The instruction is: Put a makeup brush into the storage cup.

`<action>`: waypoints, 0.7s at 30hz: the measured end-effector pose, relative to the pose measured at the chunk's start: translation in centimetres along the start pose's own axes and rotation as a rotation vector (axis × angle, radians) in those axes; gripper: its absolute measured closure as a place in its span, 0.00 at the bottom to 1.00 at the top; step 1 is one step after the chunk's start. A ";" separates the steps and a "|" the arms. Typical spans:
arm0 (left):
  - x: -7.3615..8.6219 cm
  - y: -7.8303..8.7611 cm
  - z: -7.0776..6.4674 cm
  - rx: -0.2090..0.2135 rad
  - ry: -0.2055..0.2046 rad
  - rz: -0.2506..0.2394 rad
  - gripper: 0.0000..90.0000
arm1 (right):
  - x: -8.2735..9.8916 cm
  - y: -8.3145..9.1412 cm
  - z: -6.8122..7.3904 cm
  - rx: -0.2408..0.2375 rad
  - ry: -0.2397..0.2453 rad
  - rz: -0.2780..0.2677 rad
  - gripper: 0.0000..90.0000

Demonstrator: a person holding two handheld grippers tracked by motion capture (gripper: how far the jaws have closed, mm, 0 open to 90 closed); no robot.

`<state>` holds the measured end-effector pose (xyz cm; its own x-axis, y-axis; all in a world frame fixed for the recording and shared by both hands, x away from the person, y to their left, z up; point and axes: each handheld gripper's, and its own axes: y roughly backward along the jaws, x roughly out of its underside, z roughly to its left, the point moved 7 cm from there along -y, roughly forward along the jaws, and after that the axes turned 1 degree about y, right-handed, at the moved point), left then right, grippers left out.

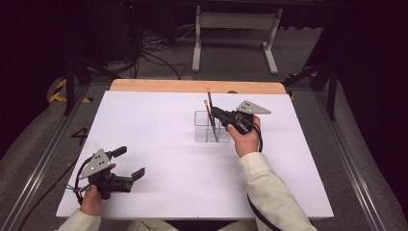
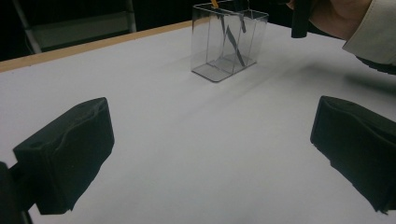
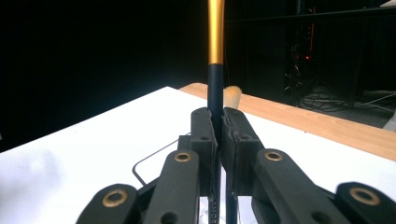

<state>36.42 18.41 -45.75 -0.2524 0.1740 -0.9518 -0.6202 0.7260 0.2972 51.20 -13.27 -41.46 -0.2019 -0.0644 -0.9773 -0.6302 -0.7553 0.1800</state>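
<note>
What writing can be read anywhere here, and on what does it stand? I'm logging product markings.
Brush handle held in the right claw: small pale lettering runs along it low between the claw's pads, too small and cut off to read.
Clear holder: no label to be seen.
White tabletop: no writing.
Left claw: no legible marking.

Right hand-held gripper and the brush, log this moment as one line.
right hand-held gripper: shut on brush | brush: upright over clear holder | left hand-held gripper: open, empty
</note>
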 end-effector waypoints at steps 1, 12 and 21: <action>0.0 0.0 0.0 0.001 -0.001 0.000 0.00 | 0.0 0.0 0.0 0.000 0.000 0.000 0.93; 0.0 0.0 0.0 -0.001 0.000 0.002 0.00 | 0.8 -0.1 0.1 -0.006 -0.003 0.022 0.93; 0.0 -0.1 0.0 0.003 -0.003 0.006 0.00 | 1.0 -0.1 0.1 -0.006 0.000 0.028 0.93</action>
<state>36.46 18.33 -45.81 -0.2537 0.1803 -0.9503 -0.6164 0.7270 0.3025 50.97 -13.23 -42.46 -0.2194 -0.0852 -0.9719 -0.6199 -0.7571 0.2063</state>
